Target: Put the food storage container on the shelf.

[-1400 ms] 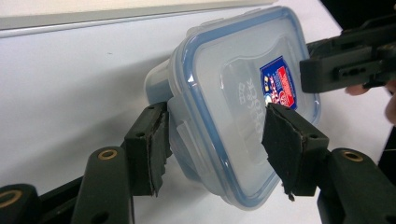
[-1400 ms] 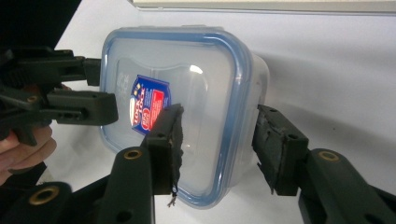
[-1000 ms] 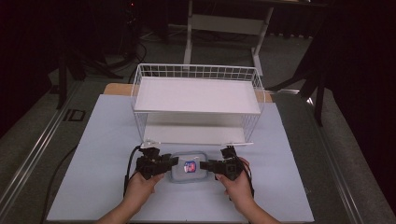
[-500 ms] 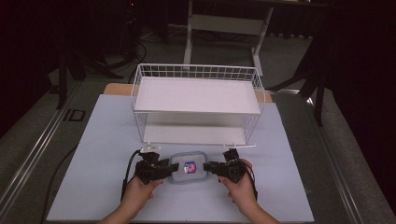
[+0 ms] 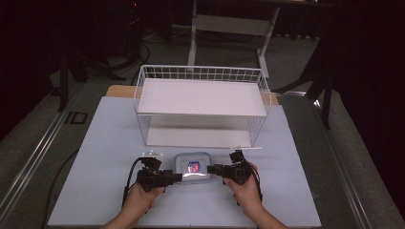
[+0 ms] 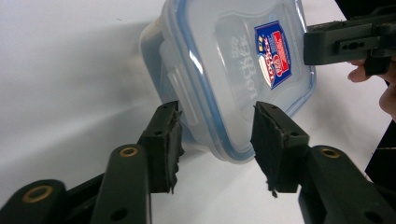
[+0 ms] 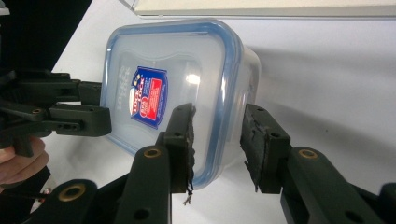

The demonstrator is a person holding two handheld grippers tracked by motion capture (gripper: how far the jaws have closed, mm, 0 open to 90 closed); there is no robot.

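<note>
A clear plastic container (image 5: 192, 168) with a blue-rimmed lid and a red and blue label lies flat on the white table. My left gripper (image 5: 179, 177) meets its left end. In the left gripper view, that gripper (image 6: 217, 140) straddles the lid's rim (image 6: 212, 126) by a side latch (image 6: 172, 84). Its jaws have just been opening and do not clamp the rim. My right gripper (image 5: 210, 169) meets the right end. Its jaws (image 7: 217, 140) closed in, then eased a little, and stand loosely astride the rim (image 7: 224, 107).
A white wire basket shelf (image 5: 200, 71) with two white boards stands just beyond the container, open toward me. The table's near edge (image 5: 191, 225) lies under the person's forearms. Dark floor, a desk frame and stands surround the table.
Both hands stay at the container's two ends. No clear shift of hands or container shows in the high view.
</note>
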